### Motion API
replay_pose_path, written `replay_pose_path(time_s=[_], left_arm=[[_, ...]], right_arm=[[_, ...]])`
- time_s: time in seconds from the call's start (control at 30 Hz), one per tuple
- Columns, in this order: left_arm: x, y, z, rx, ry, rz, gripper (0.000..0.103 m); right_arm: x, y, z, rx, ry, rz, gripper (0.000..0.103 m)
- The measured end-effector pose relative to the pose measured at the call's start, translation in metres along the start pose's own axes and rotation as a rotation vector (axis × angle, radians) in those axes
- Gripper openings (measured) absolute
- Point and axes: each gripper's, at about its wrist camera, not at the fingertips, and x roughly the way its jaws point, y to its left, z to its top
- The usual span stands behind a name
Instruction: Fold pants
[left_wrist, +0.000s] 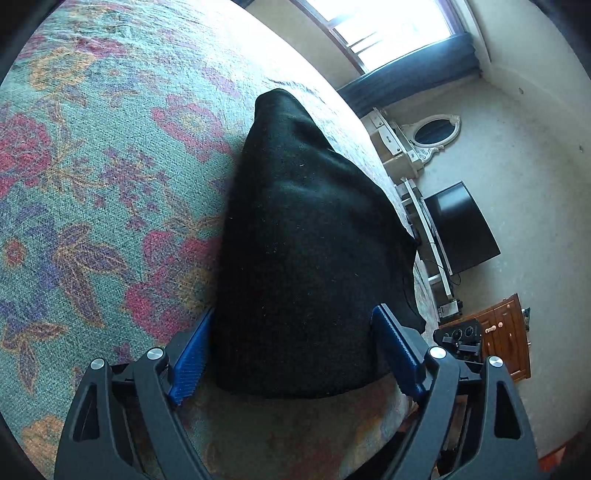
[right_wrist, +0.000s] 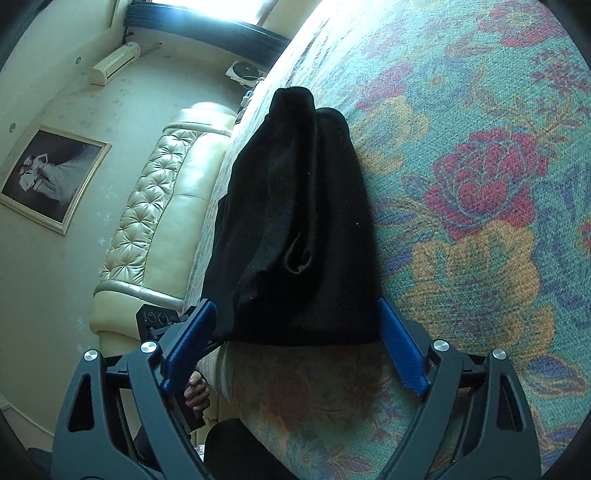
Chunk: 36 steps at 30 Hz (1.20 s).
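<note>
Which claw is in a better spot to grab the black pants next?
Probably the right claw. It is open, and the folded black pants have their near edge right between its blue fingers. The left claw is open too and almost as well placed, so it is close.

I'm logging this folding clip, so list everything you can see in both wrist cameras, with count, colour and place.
pants: one, black, folded, on the bed near its edge
bedspread: one, green with red and orange flowers, under the pants
window: one, bright, far wall
television: one, black, by the wall
mirror: one, oval, white frame
cabinet: one, brown wood
headboard: one, cream, tufted
framed picture: one, gold frame
air conditioner: one, cream
left gripper: one, black with blue pads, open
right gripper: same, open
hand: one, below
</note>
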Motion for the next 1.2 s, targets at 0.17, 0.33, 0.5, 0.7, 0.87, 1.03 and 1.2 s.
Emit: replay_pose_path(time_s=[0.17, 0.33, 0.5, 0.7, 0.87, 1.03, 1.2], left_arm=[[0.003, -0.008, -0.003, 0.022, -0.005, 0.031, 0.082], [0.004, -0.011, -0.006, 0.033, -0.008, 0.052, 0.082], [0.009, -0.016, -0.007, 0.058, -0.007, 0.083, 0.082], [0.011, -0.014, -0.009, 0.102, -0.004, 0.1, 0.082], [0.009, -0.011, -0.01, 0.099, -0.008, 0.088, 0.083], [0.004, -0.005, -0.01, 0.09, -0.007, 0.074, 0.084], [0.003, -0.008, -0.011, 0.103, -0.012, 0.083, 0.085]], right_arm=[[0.016, 0.007, 0.001, -0.008, 0.018, -0.082, 0.07], [0.016, -0.01, 0.01, 0.063, 0.048, -0.038, 0.035], [0.016, -0.031, 0.011, 0.096, 0.051, 0.024, 0.029], [0.013, -0.034, 0.015, 0.114, 0.067, 0.072, 0.033], [-0.004, -0.051, 0.013, 0.156, 0.056, 0.115, 0.033], [-0.021, -0.062, 0.009, 0.199, 0.028, 0.14, 0.034], [-0.021, -0.062, 0.011, 0.244, -0.012, 0.166, 0.054]])
